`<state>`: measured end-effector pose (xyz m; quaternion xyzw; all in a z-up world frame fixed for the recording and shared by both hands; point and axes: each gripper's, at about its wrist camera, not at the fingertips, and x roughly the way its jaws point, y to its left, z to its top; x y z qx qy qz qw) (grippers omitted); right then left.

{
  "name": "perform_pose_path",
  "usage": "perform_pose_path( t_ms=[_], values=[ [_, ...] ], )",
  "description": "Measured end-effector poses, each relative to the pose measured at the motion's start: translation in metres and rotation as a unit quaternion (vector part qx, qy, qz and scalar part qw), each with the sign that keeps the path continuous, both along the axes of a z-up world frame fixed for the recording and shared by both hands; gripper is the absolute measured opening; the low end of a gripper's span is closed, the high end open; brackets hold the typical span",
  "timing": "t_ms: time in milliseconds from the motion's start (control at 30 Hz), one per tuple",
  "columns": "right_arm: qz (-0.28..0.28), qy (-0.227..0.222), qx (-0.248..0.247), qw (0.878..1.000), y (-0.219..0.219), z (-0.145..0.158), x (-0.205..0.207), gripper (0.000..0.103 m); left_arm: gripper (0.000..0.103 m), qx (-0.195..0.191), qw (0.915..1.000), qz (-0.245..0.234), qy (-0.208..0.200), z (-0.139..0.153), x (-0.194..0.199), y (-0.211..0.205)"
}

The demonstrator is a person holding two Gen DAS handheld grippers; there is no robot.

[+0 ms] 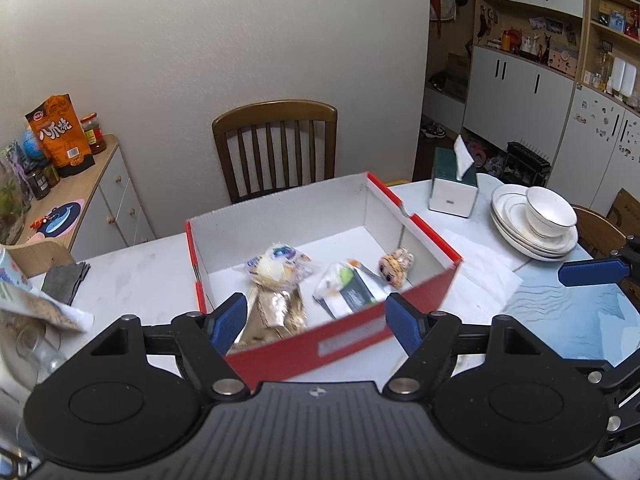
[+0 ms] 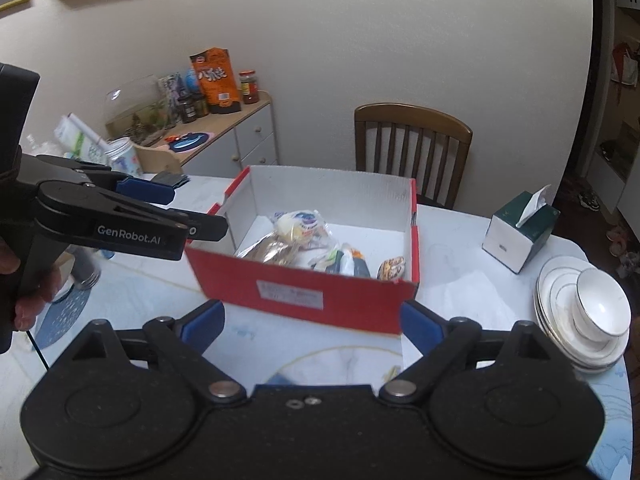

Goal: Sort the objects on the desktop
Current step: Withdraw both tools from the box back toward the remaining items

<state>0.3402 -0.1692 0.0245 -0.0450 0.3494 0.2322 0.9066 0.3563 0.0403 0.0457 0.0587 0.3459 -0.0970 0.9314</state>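
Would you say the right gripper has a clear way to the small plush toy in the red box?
Probably yes: the right gripper is open and empty, and the plush toy lies uncovered in the red box, whose top is open.

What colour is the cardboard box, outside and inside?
The box is red outside and white inside, clearest in the right wrist view.

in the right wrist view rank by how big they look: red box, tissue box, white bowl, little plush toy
1. red box
2. tissue box
3. white bowl, close to the tissue box in looks and nearer the camera, so that pair is unsure
4. plush toy, partly hidden by the box wall
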Motion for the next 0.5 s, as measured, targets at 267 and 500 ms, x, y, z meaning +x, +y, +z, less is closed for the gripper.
perform_pose_path(
  t_ms=[267,500],
  values=[
    [0.019,0.007,0.011,1.000,-0.016,-0.002,-0.034,0.095,0.092,0.023,0.9994,0.009,-0.023,-0.004,-0.053,-0.017],
    [0.030,0.009,0.012,0.999,-0.023,-0.008,-0.069,0.095,0.101,0.019,0.9994,0.019,-0.024,-0.014,-0.094,-0.019]
  ],
)
